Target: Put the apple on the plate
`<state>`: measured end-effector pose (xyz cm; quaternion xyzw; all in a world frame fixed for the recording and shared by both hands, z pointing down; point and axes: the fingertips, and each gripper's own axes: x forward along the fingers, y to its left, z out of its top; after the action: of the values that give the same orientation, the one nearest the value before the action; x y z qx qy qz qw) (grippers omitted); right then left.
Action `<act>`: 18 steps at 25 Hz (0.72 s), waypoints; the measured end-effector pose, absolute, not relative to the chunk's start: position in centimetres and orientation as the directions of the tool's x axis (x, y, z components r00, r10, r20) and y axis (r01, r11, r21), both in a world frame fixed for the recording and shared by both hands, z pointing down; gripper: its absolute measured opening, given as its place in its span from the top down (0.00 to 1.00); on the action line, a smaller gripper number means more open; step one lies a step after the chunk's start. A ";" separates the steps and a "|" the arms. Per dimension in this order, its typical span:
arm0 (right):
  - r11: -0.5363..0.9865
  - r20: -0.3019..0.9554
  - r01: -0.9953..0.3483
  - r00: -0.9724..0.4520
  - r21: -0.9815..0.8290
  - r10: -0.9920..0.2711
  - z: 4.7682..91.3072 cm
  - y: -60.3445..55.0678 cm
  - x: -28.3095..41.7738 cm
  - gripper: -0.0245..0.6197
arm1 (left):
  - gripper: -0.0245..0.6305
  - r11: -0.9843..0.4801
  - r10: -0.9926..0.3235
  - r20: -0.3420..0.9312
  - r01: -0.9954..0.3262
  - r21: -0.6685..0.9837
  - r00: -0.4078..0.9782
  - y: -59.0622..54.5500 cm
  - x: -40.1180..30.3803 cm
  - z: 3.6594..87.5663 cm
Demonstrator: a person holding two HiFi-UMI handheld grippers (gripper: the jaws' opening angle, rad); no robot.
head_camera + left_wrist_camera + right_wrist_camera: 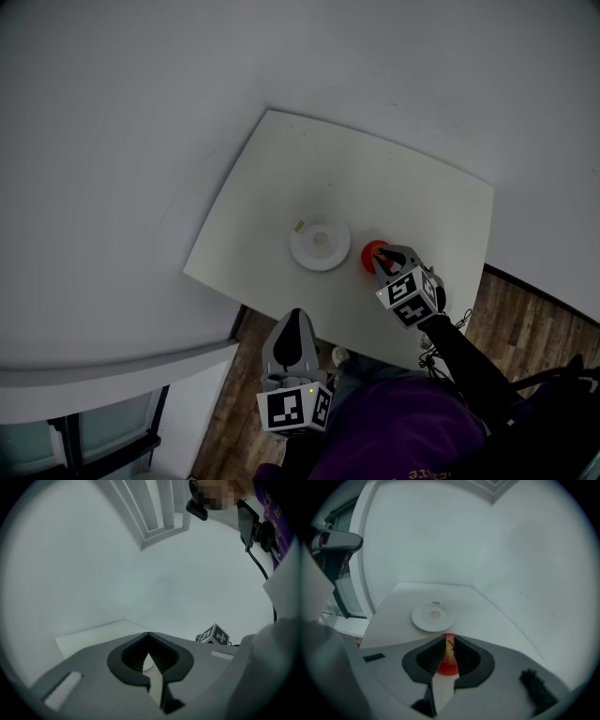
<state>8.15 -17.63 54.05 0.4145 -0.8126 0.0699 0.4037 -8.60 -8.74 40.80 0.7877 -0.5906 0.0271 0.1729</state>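
Note:
A red apple is just right of a white plate near the middle of the white table. My right gripper reaches it from the front right. In the right gripper view the apple is pinched between the two dark pads, so that gripper is shut on it, with the empty plate a short way ahead. Whether the apple is resting on the table or lifted is unclear. My left gripper hangs off the table's front edge, its jaws together and empty.
A small yellowish tag lies by the plate's far left rim. Wooden floor shows to the right of and below the table. A white ledge runs along the lower left. The person's purple clothing fills the bottom of the head view.

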 end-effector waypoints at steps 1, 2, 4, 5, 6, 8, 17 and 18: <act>0.647 0.716 -0.730 -0.330 0.220 -0.615 54.1 -17.7 8.1 0.88 | 0.95 -0.243 -0.921 0.246 -0.940 0.241 0.301 -8.8 -8.7 40.8; 0.647 0.717 -0.730 -0.329 0.219 -0.614 54.0 -17.7 8.1 0.88 | 0.95 -0.243 -0.921 0.246 -0.940 0.241 0.302 -8.8 -8.7 40.8; 0.649 0.721 -0.729 -0.329 0.217 -0.610 54.0 -17.7 8.1 0.89 | 0.95 -0.245 -0.921 0.246 -0.939 0.241 0.303 -8.9 -8.7 40.8; 0.649 0.723 -0.729 -0.327 0.217 -0.609 54.0 -17.7 8.1 0.89 | 0.95 -0.246 -0.920 0.246 -0.939 0.241 0.304 -8.9 -8.7 40.8; 0.649 0.725 -0.729 -0.325 0.217 -0.608 54.0 -17.7 8.2 0.90 | 0.95 -0.247 -0.920 0.245 -0.938 0.242 0.305 -8.9 -8.7 40.8; 0.648 0.727 -0.730 -0.322 0.217 -0.606 53.9 -17.7 8.2 0.91 | 0.95 -0.249 -0.920 0.244 -0.937 0.244 0.308 -9.0 -8.7 40.8; 0.641 0.731 -0.737 -0.314 0.215 -0.606 53.9 -18.0 8.7 0.94 | 0.95 -0.252 -0.921 0.238 -0.937 0.243 0.309 -9.1 -8.6 40.7; 0.639 0.731 -0.739 -0.313 0.213 -0.606 53.9 -18.0 8.7 0.94 | 0.95 -0.251 -0.921 0.239 -0.937 0.243 0.308 -9.1 -8.6 40.7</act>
<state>8.74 -17.95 53.86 0.4173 -0.8063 0.0809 0.4114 -8.63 -9.06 40.74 0.7905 -0.5876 0.0237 0.1711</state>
